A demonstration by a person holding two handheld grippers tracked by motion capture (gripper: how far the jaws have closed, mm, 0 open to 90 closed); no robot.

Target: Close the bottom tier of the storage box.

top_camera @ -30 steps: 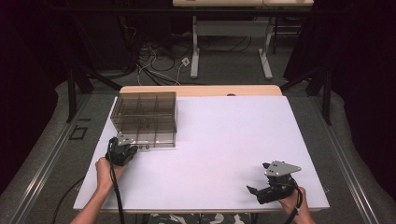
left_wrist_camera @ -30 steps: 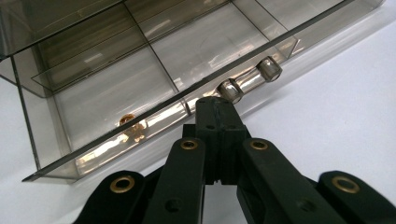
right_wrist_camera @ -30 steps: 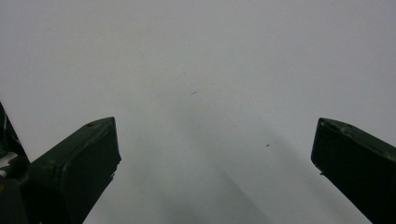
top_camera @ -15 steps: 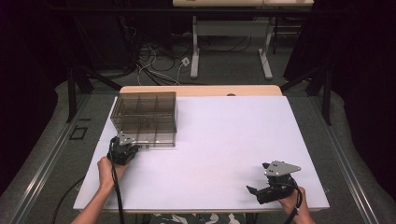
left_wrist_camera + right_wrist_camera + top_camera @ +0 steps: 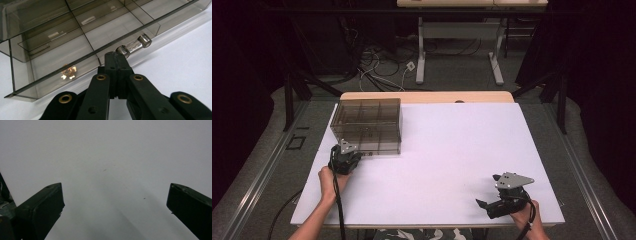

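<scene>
A smoky clear plastic box (image 5: 367, 125) with several compartments stands at the far left of the white table (image 5: 452, 150). My left gripper (image 5: 356, 153) is at the box's front face. In the left gripper view the box (image 5: 75, 37) is close up, and my left gripper (image 5: 116, 55) has its jaws pressed together, tips against the left end of a small clear handle (image 5: 135, 45) on the box's front. Whether the handle is pinched cannot be told. My right gripper (image 5: 483, 207) rests near the front right edge, pointing left. In the right gripper view my right gripper (image 5: 115, 200) stands wide open over bare tabletop.
A small gold glint (image 5: 68, 71) shows inside a front compartment of the box. A wooden strip (image 5: 427, 96) runs along the table's far edge. Beyond it are cables (image 5: 377, 65) on the floor and the legs of another table (image 5: 422, 50).
</scene>
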